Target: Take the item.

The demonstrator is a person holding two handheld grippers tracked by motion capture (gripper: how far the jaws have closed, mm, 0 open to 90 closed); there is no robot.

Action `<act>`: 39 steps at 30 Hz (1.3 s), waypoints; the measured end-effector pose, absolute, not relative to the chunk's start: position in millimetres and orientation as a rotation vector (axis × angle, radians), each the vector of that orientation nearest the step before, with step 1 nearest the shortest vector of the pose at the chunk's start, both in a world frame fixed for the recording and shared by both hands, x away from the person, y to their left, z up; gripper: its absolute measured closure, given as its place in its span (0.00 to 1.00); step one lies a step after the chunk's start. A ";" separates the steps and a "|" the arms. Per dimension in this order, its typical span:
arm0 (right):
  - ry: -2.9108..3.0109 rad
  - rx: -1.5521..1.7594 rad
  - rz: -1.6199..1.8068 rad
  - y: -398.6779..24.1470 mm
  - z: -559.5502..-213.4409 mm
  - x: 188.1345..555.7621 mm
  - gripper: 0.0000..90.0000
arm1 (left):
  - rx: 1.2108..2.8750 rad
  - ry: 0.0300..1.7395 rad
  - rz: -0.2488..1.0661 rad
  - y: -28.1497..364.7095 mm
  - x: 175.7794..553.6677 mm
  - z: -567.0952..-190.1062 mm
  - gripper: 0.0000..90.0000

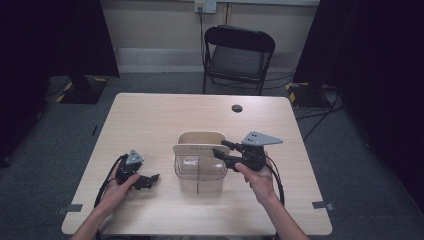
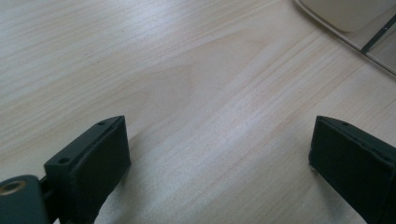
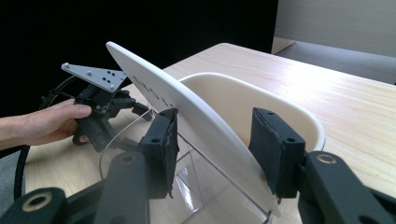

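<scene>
Nearest the camera in the high view, the person's two forearms come in over the near edge of the table (image 1: pixel 150 115). The left gripper (image 1: pixel 150 181) rests low on the near left part of the table, its jaws standing wide apart over bare wood with nothing between them. The right gripper (image 1: pixel 220 148) is clamped on the right end of a white lid (image 1: pixel 200 149), one pad (image 3: pixel 163 140) on each face of it. The lid stands tilted across the top of a clear container (image 1: pixel 199 172) in the middle of the table, with its cream far end (image 1: pixel 201 136) uncovered. A black chair (image 1: pixel 239 55) stands beyond the far edge.
</scene>
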State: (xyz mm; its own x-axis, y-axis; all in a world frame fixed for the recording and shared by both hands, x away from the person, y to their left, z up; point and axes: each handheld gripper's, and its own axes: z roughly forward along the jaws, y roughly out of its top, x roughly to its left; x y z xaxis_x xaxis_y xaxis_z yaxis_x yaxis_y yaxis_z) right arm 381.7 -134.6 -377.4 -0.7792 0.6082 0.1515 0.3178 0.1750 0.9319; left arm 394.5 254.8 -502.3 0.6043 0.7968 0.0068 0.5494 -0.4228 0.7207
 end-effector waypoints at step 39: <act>2.192 0.887 1.634 -133.9 -377.7 380.1 0.57 | 2.137 1.057 0.459 254.8 394.5 -502.3 0.05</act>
